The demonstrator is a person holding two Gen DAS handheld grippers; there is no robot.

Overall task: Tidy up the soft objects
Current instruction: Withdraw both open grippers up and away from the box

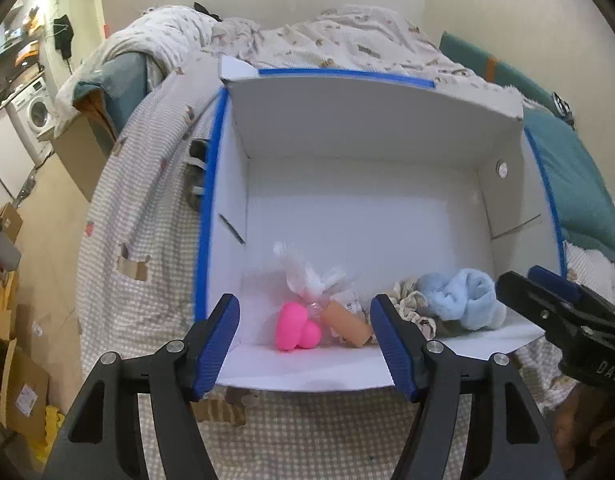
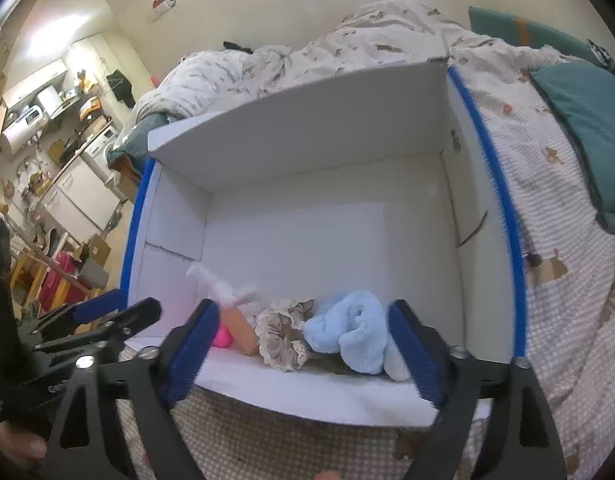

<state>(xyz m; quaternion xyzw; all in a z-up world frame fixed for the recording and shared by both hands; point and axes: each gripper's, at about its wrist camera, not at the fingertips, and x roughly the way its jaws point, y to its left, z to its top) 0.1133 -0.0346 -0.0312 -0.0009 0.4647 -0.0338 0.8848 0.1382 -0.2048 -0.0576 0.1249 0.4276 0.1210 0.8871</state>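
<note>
Left wrist view: left gripper (image 1: 305, 340) jaws spread wide, nothing between the pads, hovering over the near edge of the white box (image 1: 347, 140). Box has blue-taped rims and sits on the checked bedspread (image 1: 147, 240). Along the near wall inside, left to right: pink soft toy (image 1: 293, 330) in a clear plastic bag (image 1: 307, 280), tan foam piece (image 1: 347, 326) touching the bag, beige scrunchie (image 1: 411, 304), light blue fluffy cloth (image 1: 463, 298). Right gripper (image 1: 547, 300) enters at the right edge, near the blue cloth, not touching it.

Right wrist view: right gripper (image 2: 303, 356) jaws also wide apart, empty. Blue cloth (image 2: 351, 328) and scrunchie (image 2: 279, 336) lie in the box (image 2: 307, 128) beyond the 2 pads, touching each other. Pink toy (image 2: 221, 338) mostly hidden behind the left pad. Left gripper (image 2: 107, 312) at far left, jaws apart. Teal pillow (image 2: 587, 128) on the bed, far right.
</note>
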